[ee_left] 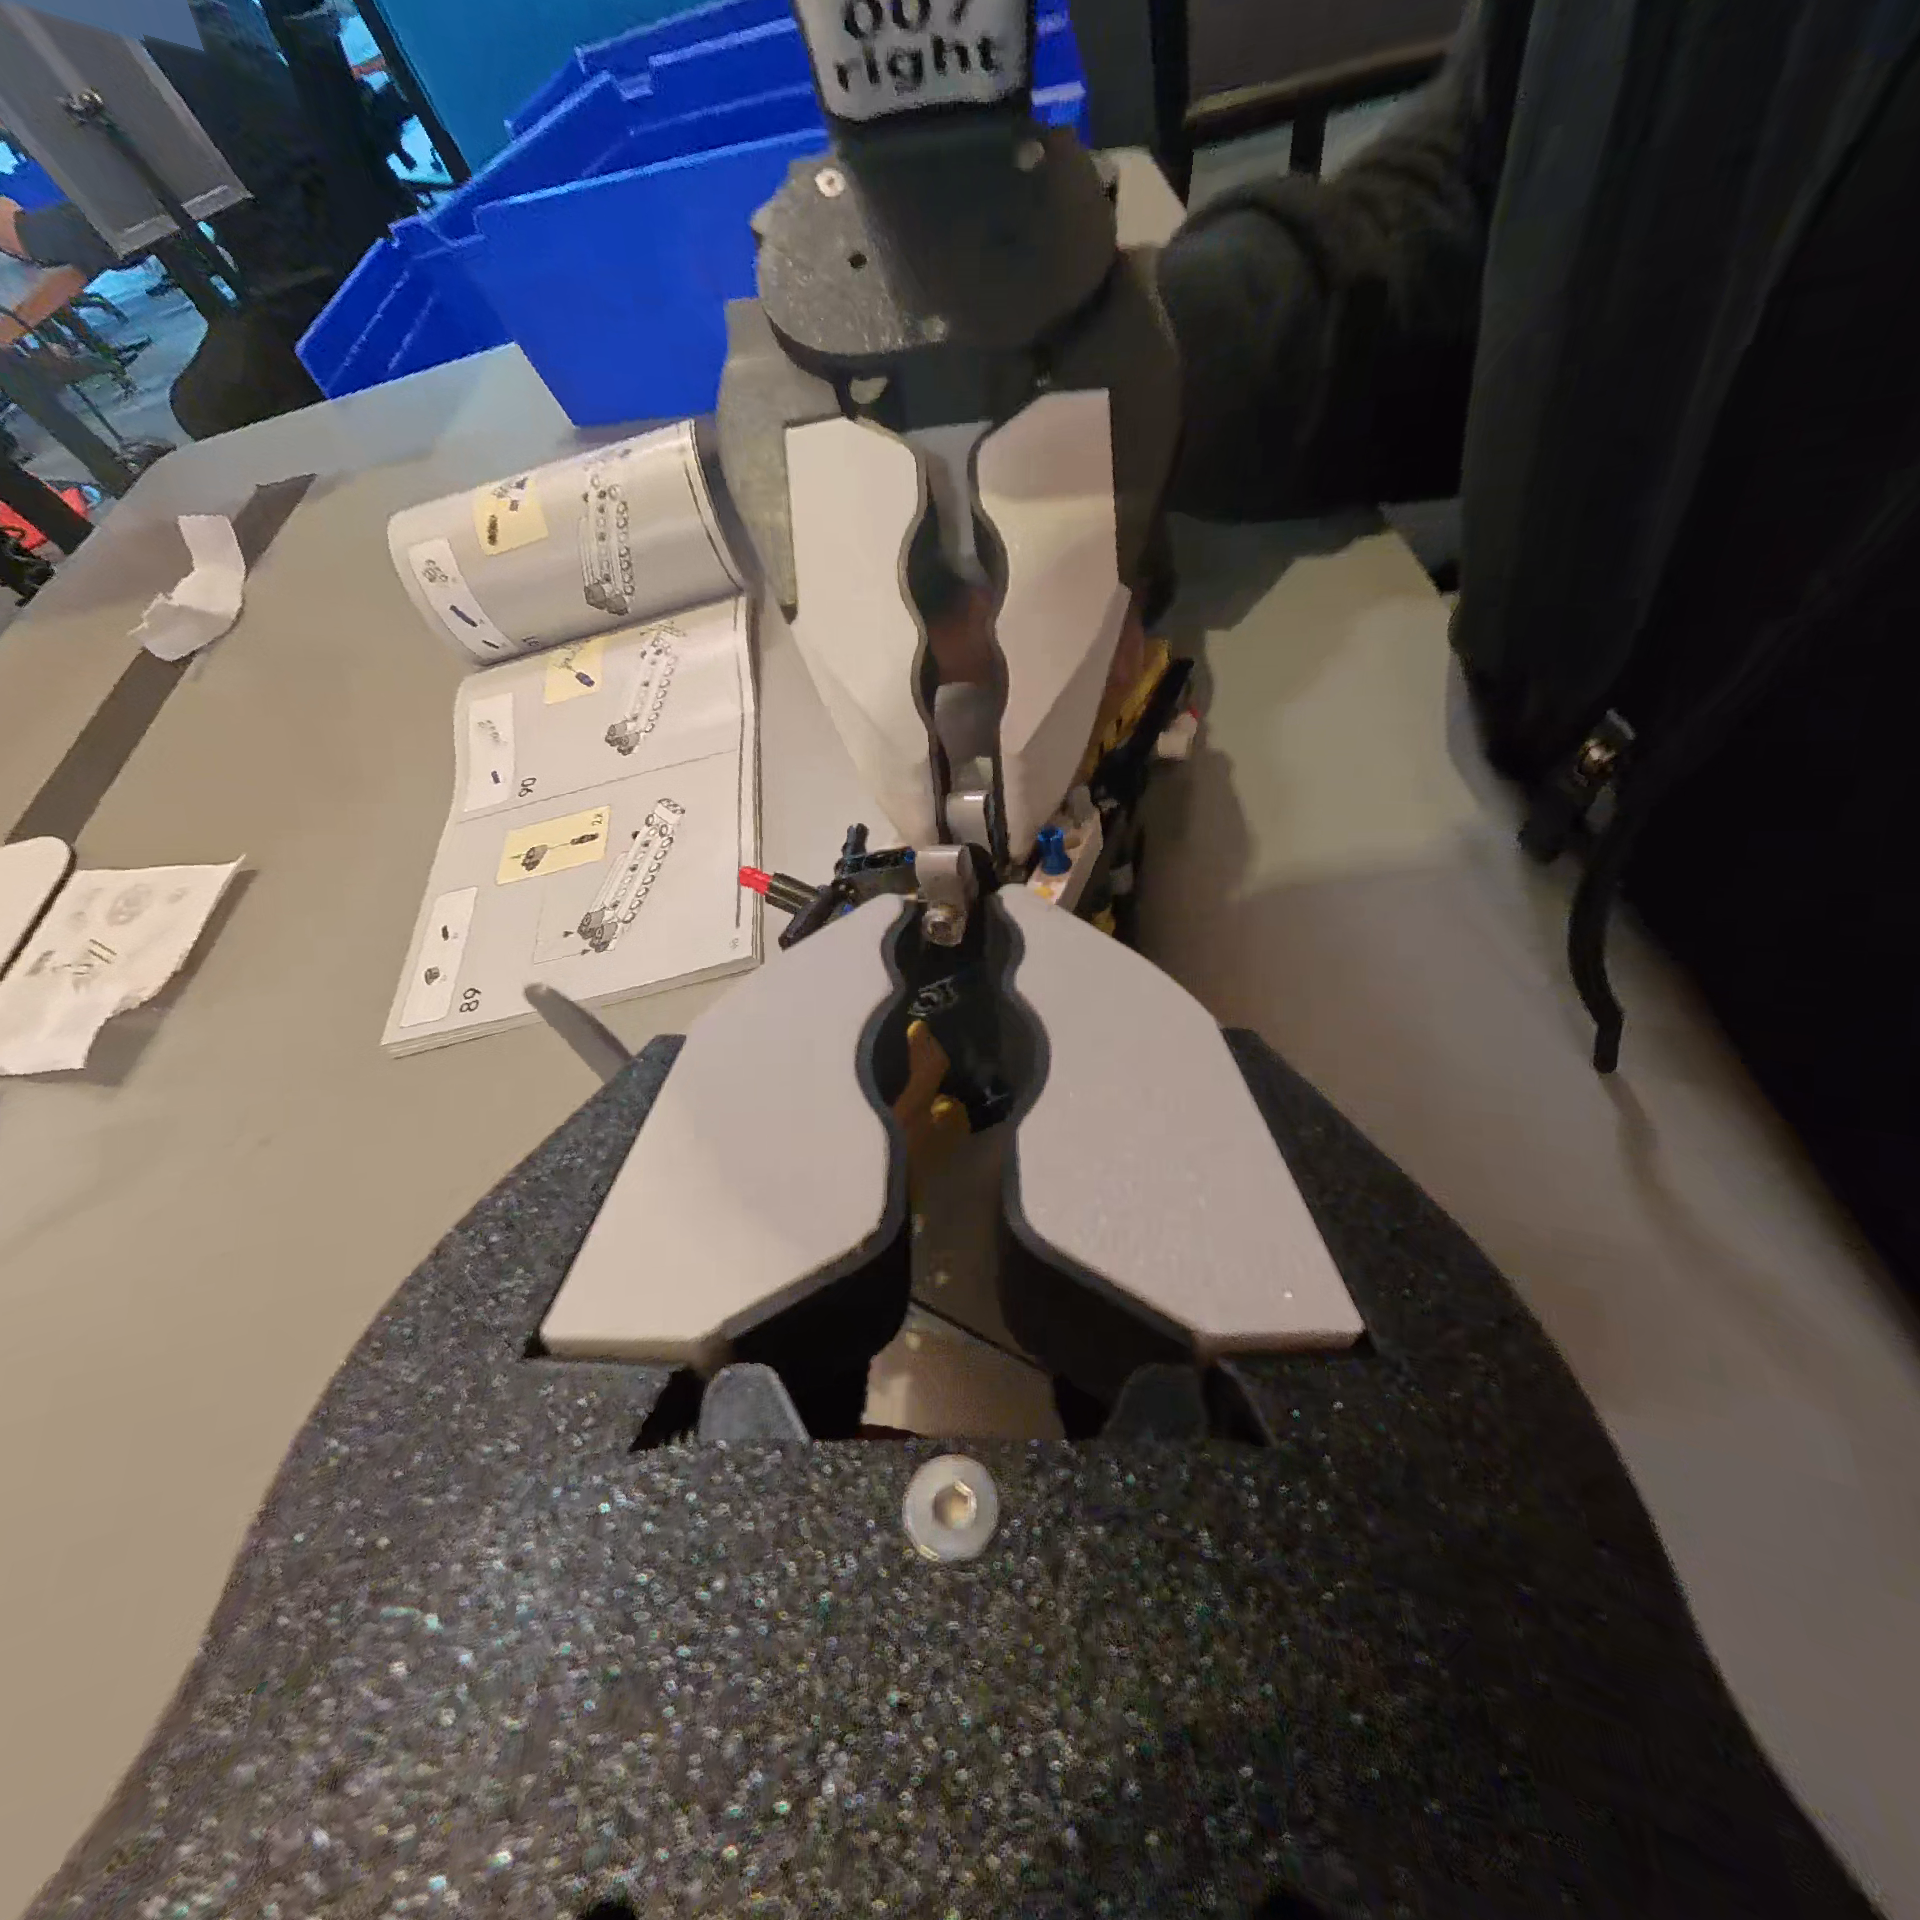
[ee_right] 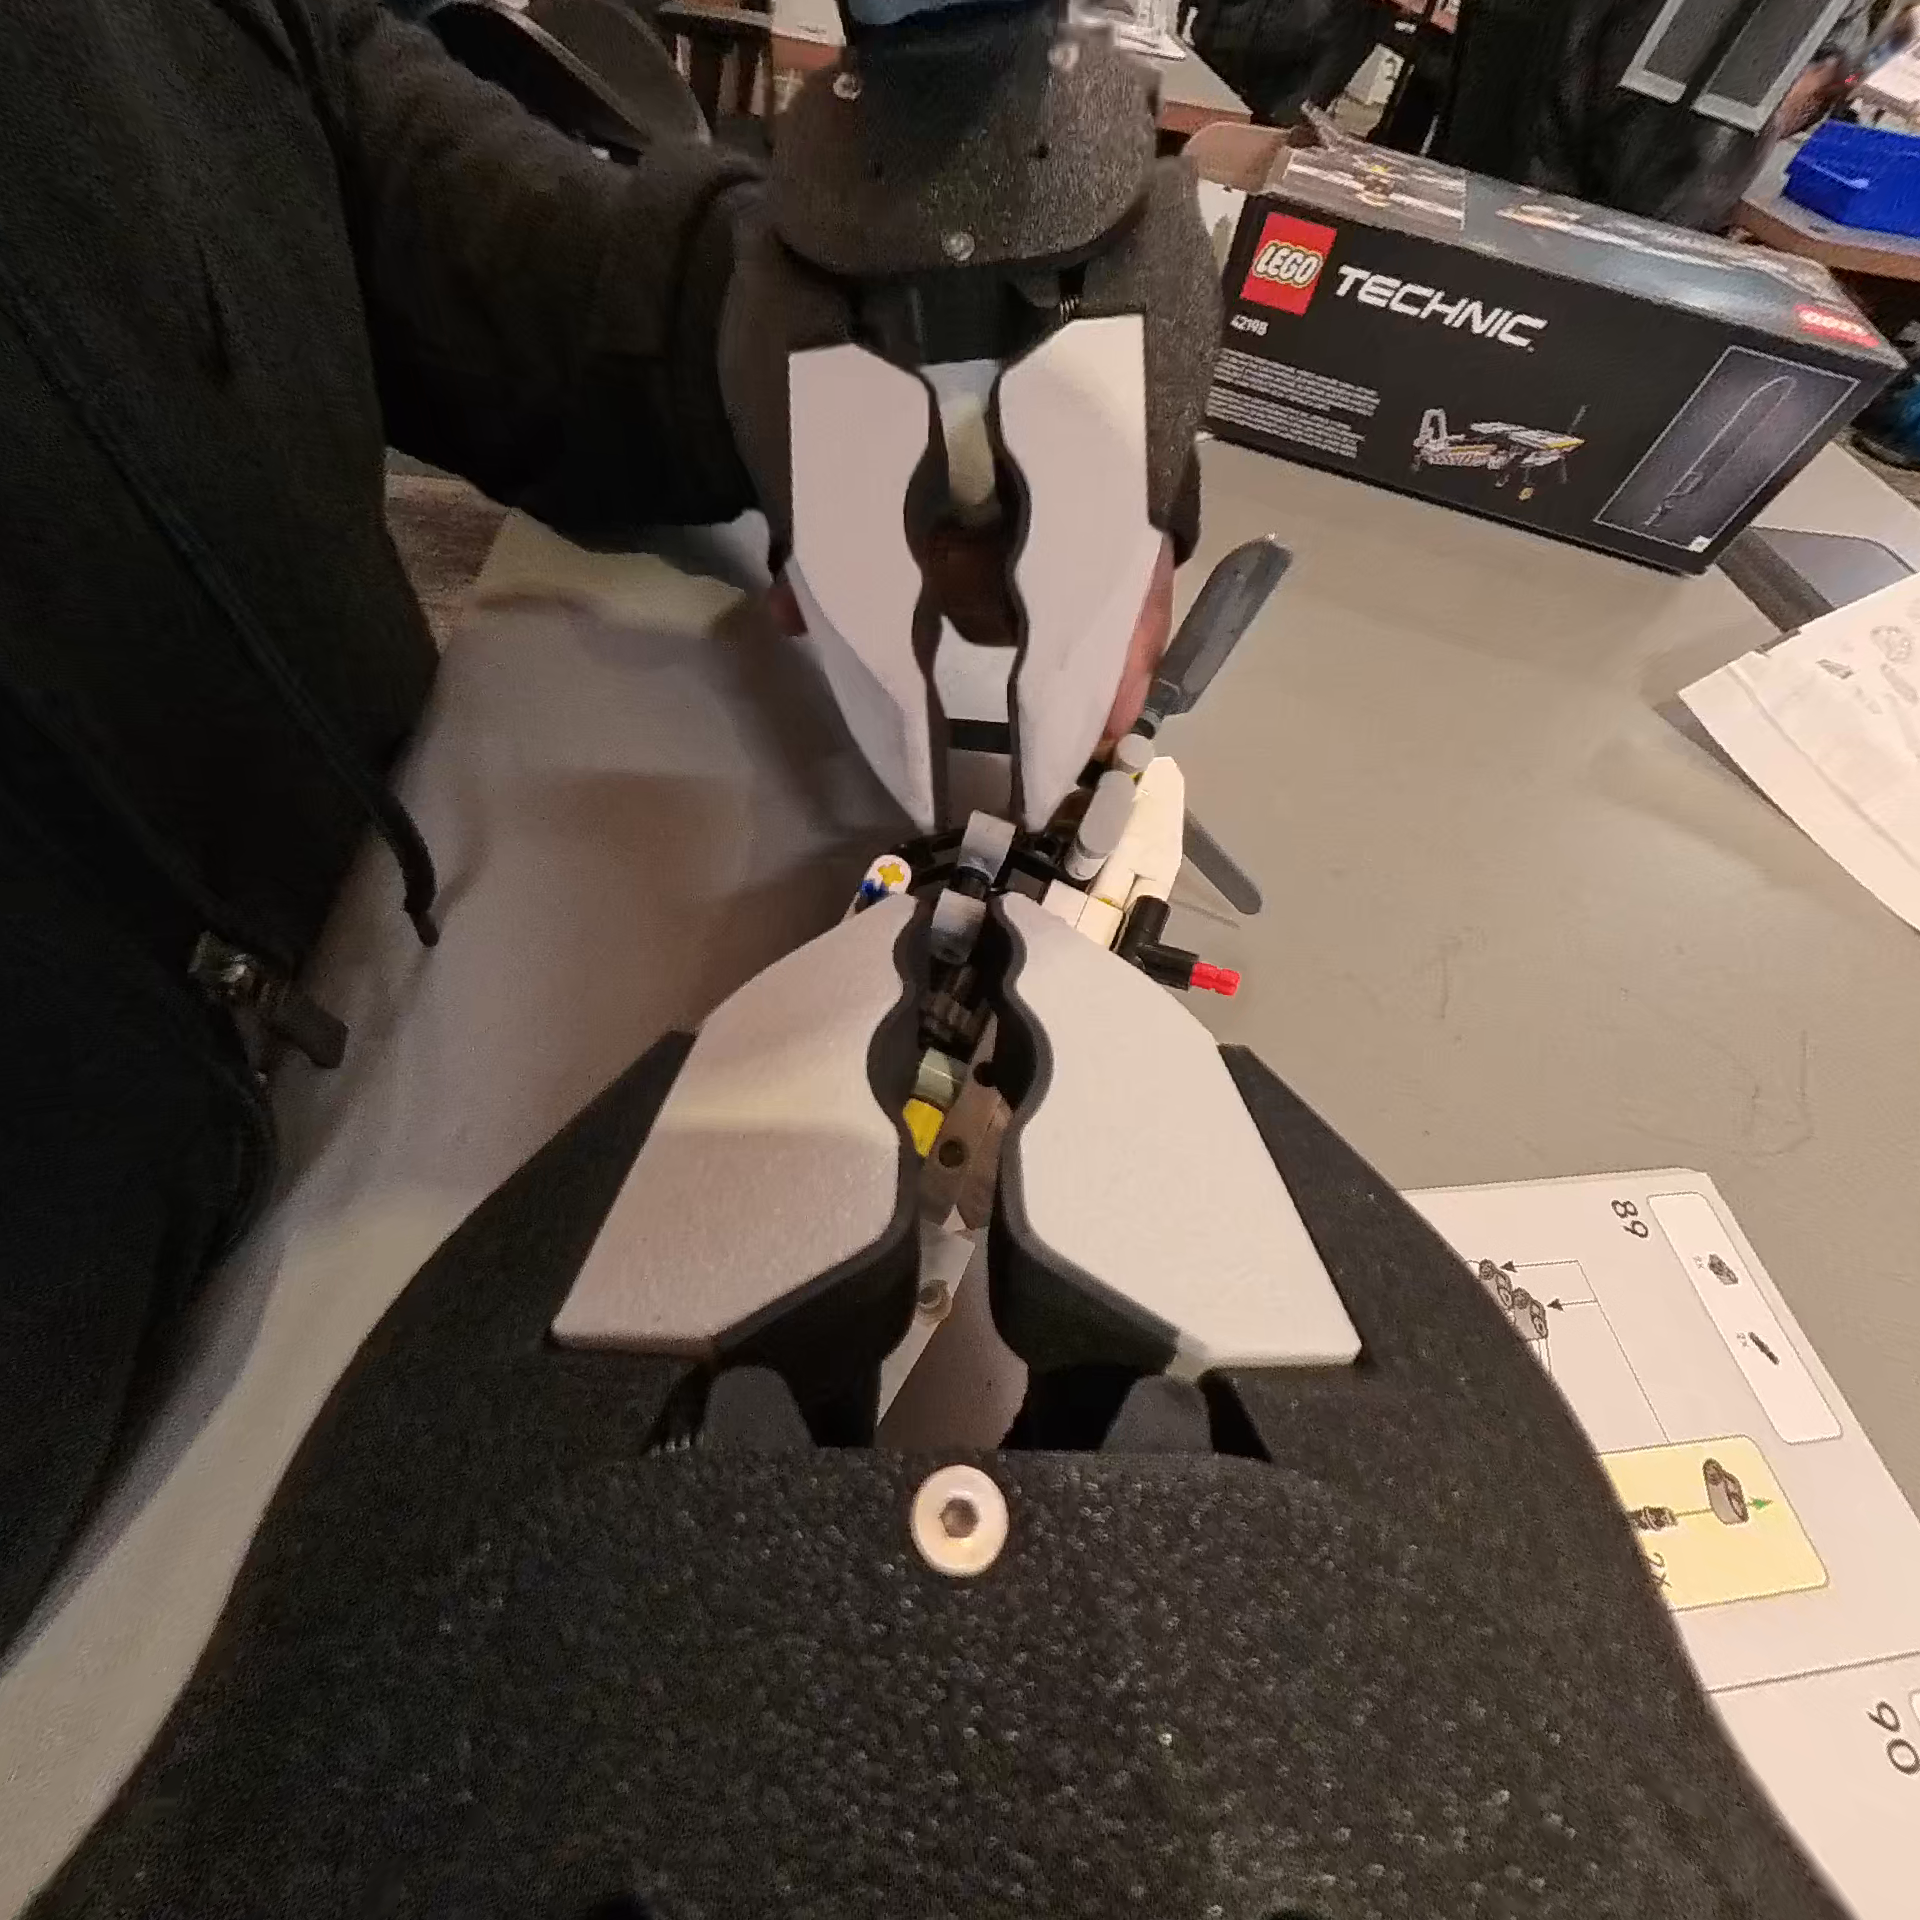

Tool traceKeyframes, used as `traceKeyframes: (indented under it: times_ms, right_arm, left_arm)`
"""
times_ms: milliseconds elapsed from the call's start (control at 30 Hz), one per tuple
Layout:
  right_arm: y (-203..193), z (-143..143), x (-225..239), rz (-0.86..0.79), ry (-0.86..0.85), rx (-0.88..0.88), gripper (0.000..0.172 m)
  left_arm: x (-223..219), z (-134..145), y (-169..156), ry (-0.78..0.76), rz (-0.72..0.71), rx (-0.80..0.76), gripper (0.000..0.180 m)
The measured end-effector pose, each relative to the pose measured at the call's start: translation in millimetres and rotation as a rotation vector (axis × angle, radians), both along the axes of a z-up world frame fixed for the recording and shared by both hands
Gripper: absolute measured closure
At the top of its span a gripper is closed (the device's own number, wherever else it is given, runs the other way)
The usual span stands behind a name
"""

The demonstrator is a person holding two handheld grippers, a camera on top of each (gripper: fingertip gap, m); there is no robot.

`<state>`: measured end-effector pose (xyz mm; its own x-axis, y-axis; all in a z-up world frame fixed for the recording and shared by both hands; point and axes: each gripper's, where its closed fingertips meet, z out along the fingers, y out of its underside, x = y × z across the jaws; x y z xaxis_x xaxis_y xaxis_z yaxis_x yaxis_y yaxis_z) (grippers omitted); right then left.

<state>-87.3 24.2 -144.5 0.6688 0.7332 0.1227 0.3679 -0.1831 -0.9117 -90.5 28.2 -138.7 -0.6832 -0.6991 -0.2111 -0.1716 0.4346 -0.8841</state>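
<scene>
Each gripper has a speckled black, coarse-grained body with a silver hex screw [ee_left: 949, 1505] at its centre and two pale grey fingers [ee_left: 727, 1164] edged in wavy black pads — the right gripper [ee_left: 971, 821] at 12 o'clock bears a label, and the person wears a dark fleece sleeve [ee_left: 1320, 343].

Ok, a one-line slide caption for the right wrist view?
Both grippers pinch grey connectors on a toy-brick plane model over a grey table.
</scene>
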Motion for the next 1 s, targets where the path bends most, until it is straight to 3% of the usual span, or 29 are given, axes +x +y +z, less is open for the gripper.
traceKeyframes:
  times_ms: [167, 533, 1000]
  right_arm:
    - [-3, 0, -1, 0.018, -0.031, 0.004, 0.163]
    - [-7, 0, -8, 0.058, -0.070, 0.002, 0.163]
    - [-16, 1, -15, -0.030, -0.064, 0.015, 0.164]
  left_arm:
    - [1, -10, -1, 0.027, -0.001, 0.200, 0.165]
    - [0, -9, -7, 0.052, -0.057, 0.389, 0.166]
    - [-10, -6, -17, 0.033, 0.047, 0.295, 0.171]
